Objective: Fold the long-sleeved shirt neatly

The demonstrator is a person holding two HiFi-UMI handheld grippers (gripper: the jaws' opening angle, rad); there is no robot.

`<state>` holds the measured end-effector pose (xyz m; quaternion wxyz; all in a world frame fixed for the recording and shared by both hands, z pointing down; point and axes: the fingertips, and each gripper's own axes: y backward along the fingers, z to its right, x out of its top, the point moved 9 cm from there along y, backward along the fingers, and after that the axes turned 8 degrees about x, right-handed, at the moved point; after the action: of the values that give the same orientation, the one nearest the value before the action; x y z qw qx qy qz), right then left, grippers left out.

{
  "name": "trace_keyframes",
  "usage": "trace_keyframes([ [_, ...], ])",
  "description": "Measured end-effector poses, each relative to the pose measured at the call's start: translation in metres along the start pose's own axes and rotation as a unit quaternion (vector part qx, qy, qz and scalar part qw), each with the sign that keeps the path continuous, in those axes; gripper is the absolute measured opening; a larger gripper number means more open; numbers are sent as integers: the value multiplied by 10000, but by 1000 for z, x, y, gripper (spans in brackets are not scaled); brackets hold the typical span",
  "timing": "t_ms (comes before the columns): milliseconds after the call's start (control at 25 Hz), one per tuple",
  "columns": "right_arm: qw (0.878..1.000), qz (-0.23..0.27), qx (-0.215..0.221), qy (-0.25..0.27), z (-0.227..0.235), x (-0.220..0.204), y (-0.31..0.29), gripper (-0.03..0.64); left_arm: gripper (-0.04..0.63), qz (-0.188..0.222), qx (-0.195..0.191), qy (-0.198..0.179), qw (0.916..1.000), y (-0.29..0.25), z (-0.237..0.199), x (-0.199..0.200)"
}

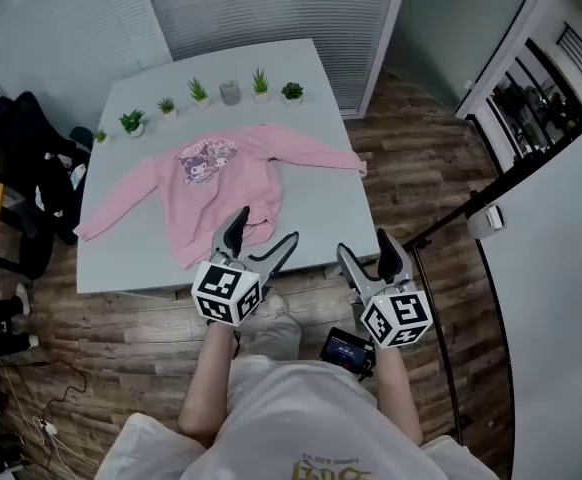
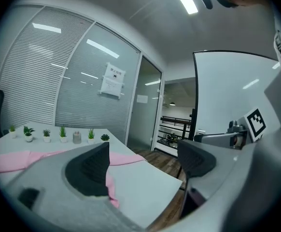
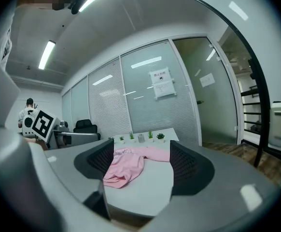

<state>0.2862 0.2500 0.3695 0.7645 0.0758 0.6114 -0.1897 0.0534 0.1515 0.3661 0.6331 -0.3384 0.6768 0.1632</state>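
Observation:
A pink long-sleeved shirt [image 1: 221,183] with a cartoon print lies face up on the pale grey table [image 1: 321,218], sleeves spread to both sides. Its hem is bunched toward the near edge. My left gripper [image 1: 267,226] hovers open at the table's near edge, just short of the hem, nothing between its pads. My right gripper [image 1: 365,245] is open too and empty, off the near right corner of the table. In the left gripper view the open gripper [image 2: 143,161] faces the shirt [image 2: 15,159]. The right gripper [image 3: 143,161] looks at the crumpled hem [image 3: 128,166].
A row of small potted plants [image 1: 199,90] and a grey cup [image 1: 230,92] stands along the table's far edge. A black chair with dark clothing [image 1: 21,158] sits at the left. A glass partition and railing [image 1: 531,98] are to the right, above the wooden floor.

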Motion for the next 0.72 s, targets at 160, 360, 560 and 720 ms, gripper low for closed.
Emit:
trace_keyframes([
  [160,9998,-27,-196,-5,29,17,-43,356,437,-44,-133,9,9999,-51,-29,16],
  [360,9986,-85,-500,-130,61,28,-81,356,433,-140,-341,67,9993,-102,-57,28],
  [560,9958,-71,-873,-283,90,31,-98,356,428,-310,-590,169,9976,-139,-75,31],
  [720,9944,-83,-996,-358,104,28,-104,354,426,-458,-662,124,9967,-155,-78,23],
])
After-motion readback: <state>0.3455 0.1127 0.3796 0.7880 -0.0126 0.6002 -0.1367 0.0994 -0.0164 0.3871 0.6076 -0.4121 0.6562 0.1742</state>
